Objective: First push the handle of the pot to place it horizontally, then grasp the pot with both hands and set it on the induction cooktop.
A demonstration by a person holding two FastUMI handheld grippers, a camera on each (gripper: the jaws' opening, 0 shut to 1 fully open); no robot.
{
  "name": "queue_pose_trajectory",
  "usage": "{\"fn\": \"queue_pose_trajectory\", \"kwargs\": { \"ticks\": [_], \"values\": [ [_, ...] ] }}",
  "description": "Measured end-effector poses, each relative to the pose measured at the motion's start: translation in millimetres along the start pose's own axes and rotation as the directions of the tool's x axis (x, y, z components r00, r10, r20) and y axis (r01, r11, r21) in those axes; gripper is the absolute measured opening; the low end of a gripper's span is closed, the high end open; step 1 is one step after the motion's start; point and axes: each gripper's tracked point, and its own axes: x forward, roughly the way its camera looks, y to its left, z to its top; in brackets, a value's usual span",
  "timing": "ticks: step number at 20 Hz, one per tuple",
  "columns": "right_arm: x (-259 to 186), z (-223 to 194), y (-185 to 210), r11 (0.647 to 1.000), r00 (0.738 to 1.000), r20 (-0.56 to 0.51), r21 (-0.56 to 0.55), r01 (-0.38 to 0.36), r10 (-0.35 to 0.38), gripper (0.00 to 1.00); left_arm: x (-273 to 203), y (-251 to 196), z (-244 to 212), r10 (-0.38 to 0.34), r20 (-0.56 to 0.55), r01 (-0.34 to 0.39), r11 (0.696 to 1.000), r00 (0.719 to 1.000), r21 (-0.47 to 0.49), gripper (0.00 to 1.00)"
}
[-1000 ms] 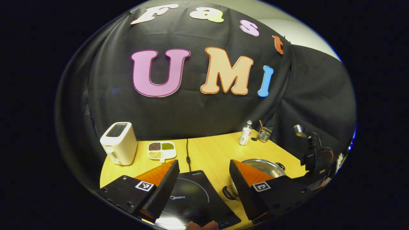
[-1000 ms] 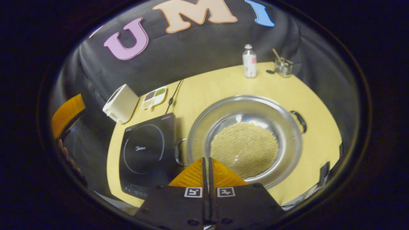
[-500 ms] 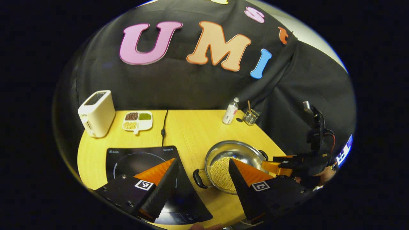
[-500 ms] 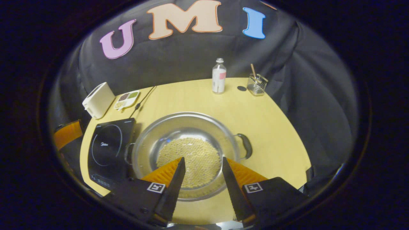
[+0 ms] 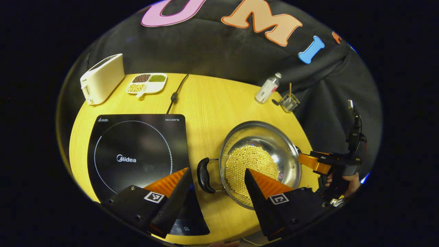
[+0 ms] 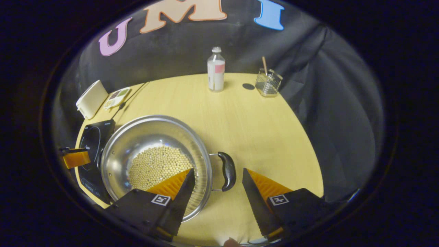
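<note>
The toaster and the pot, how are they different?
The toaster is a cream, boxy thing, and the pot is round, shiny metal. The toaster stands at the far left edge of the table; the pot sits nearer, to the right of the black cooktop. The pot is open, holds pale beans and has black handles; the toaster has a slot on top. Both rest on the table.

Black hand-held gripper [image 5: 216, 187] bodies (square markers, screws).

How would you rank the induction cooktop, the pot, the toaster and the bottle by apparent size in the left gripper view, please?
1. induction cooktop
2. pot
3. toaster
4. bottle
The toaster and bottle stand farther off, so they look smaller than they are.
</note>
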Motion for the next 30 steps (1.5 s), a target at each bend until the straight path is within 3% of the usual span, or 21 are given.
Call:
{"fn": "queue_pose_trajectory", "kwargs": {
  "ticks": [4,9,10,11,12,13,14,16,17,18,20,25,30],
  "values": [
    [28,-13,-5,0.999,0.998,-0.068,-0.033,-0.019,0.017,0.88,25,6,-13,0.051,-0.061,-0.053,0.998,0.997,-0.035,0.94],
    [44,-19,-2,0.997,0.992,-0.106,-0.011,-0.072,0.071,0.87,42,10,-29,0.090,-0.143,-0.093,0.996,0.986,-0.013,0.84],
    [47,-22,-3,0.997,0.990,-0.119,-0.004,-0.075,0.074,0.82,47,12,-27,0.101,-0.133,-0.104,0.994,0.986,-0.014,0.89],
    [49,-22,-2,0.996,0.987,-0.132,0.011,-0.087,0.087,0.82,51,16,-30,0.123,-0.143,-0.127,0.992,0.982,-0.017,0.78],
    [52,-24,0,0.995,0.986,-0.138,0.022,-0.093,0.095,0.84,55,18,-30,0.142,-0.138,-0.145,0.989,0.980,-0.012,0.80],
    [49,-22,-1,0.995,0.986,-0.136,0.030,-0.092,0.095,0.80,58,21,-33,0.159,-0.147,-0.162,0.987,0.976,-0.005,0.76],
    [51,-23,-2,0.995,0.986,-0.132,0.041,-0.093,0.098,0.68,56,22,-33,0.170,-0.157,-0.170,0.985,0.973,0.008,0.65],
    [50,-24,-1,0.990,0.982,-0.144,0.079,-0.114,0.124,0.60,60,27,-33,0.182,-0.151,-0.181,0.983,0.972,0.019,0.63],
    [54,-25,2,0.987,0.979,-0.147,0.099,-0.127,0.141,0.64,59,24,-32,0.186,-0.148,-0.187,0.982,0.971,0.006,0.60],
    [51,-26,1,0.984,0.976,-0.152,0.113,-0.139,0.156,0.53,57,23,-34,0.189,-0.168,-0.192,0.981,0.967,-0.003,0.63],
    [38,-21,-1,0.983,0.977,-0.139,0.111,-0.148,0.163,0.47,51,21,-30,0.197,-0.151,-0.197,0.980,0.969,0.011,0.62],
    [12,-14,20,0.972,0.971,-0.115,0.134,-0.193,0.209,0.46,12,23,-15,0.239,-0.097,-0.236,0.971,0.966,0.040,0.60],
    [-7,-2,85,0.957,0.955,-0.091,0.096,-0.273,0.282,0.46,-40,74,-7,0.297,-0.056,-0.297,0.955,0.953,0.006,0.58]
  ]
}}
